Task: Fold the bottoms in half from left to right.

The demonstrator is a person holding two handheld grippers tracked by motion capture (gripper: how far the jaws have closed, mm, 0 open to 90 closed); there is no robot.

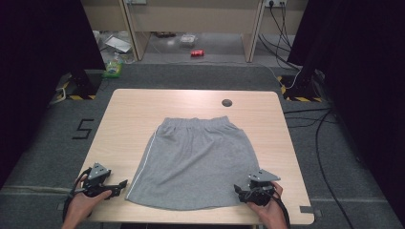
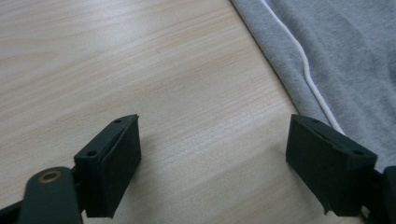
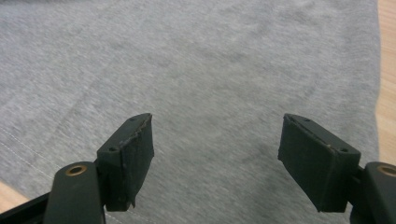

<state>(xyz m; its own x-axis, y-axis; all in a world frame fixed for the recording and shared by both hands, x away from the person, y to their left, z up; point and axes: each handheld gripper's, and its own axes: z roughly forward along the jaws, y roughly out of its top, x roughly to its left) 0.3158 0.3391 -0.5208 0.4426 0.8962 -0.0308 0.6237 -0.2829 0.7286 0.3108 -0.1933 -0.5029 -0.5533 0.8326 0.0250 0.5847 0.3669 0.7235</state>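
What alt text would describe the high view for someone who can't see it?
A grey skirt lies flat on a wooden table, waistband away from the person. The left gripper and right gripper, jaws open, sit at its near corners.

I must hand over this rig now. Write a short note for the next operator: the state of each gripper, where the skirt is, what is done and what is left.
Left gripper: open, holding nothing, over bare table just beside the near left corner of the grey skirt.
Right gripper: open, holding nothing, at the skirt's near right corner, jaws over the fabric.
Skirt: spread flat mid-table, waistband on the far side, hem towards the person, white stripe along its left edge.
Done: skirt lies flat, no fold made.
Left: probably grip the hem corners and begin folding.
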